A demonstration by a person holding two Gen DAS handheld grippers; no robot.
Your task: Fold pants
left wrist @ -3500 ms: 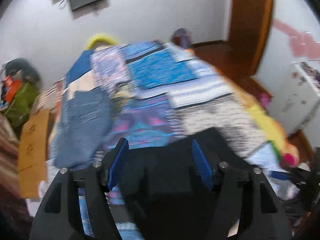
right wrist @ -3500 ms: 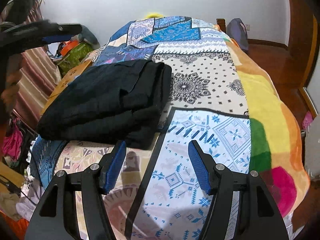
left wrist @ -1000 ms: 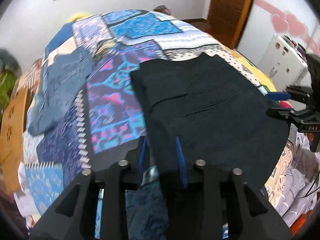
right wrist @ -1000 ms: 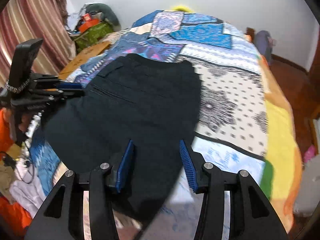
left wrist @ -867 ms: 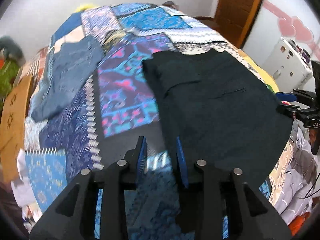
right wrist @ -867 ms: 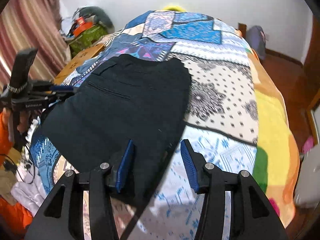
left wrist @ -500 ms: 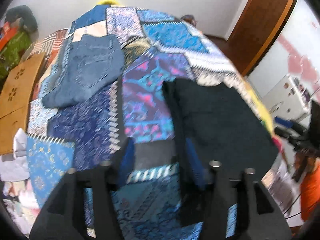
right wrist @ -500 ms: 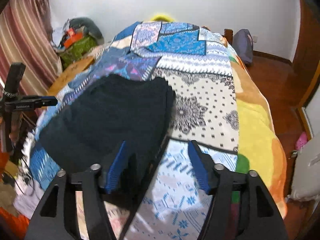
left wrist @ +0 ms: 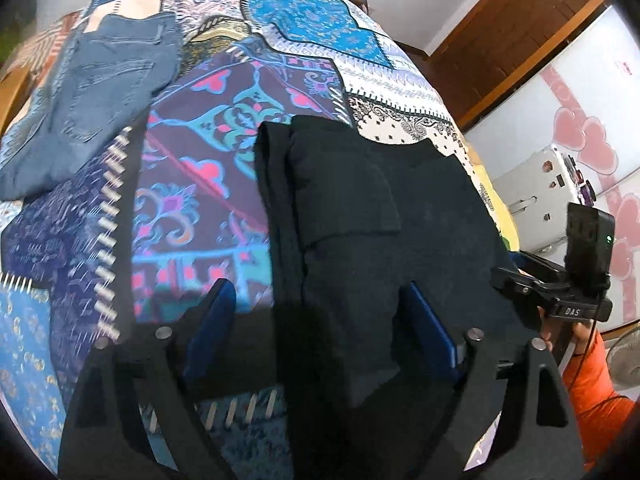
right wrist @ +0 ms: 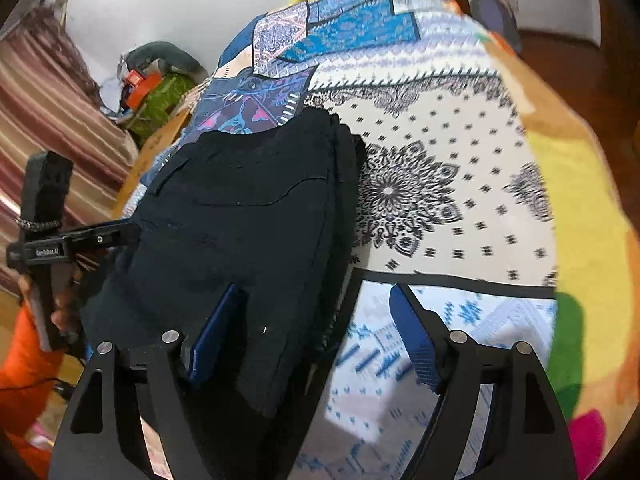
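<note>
Between the blue pads of the left gripper (left wrist: 320, 334), the near edge of the black pants (left wrist: 384, 240) is lying loose while the jaws are opening wide, neither pad pressing on the cloth. Just beyond, the pants are sitting folded into a thick, layered rectangle on the bed (left wrist: 208, 168), its patchwork cover showing purple, pink and blue motifs to the left of the fold. Farther out on that side, a pair of blue jeans (left wrist: 104, 80) is lying flat on the cover, well apart from the black bundle. At the right edge of this view, a hand in an orange sleeve (left wrist: 592, 384) is holding the other tool. Seen from the other wrist, the right gripper (right wrist: 314, 334) is likewise spreading its jaws, straddling the right-hand edge of the pants (right wrist: 248, 216): the left pad is resting over the dark fabric, the right pad is hovering above the blue-and-white patch of the bed (right wrist: 460, 184), and nothing is being squeezed. Past the fingertips, the folded stack is stretching away toward the pillow end, with a striped curtain (right wrist: 48, 112) hanging at the far left.
</note>
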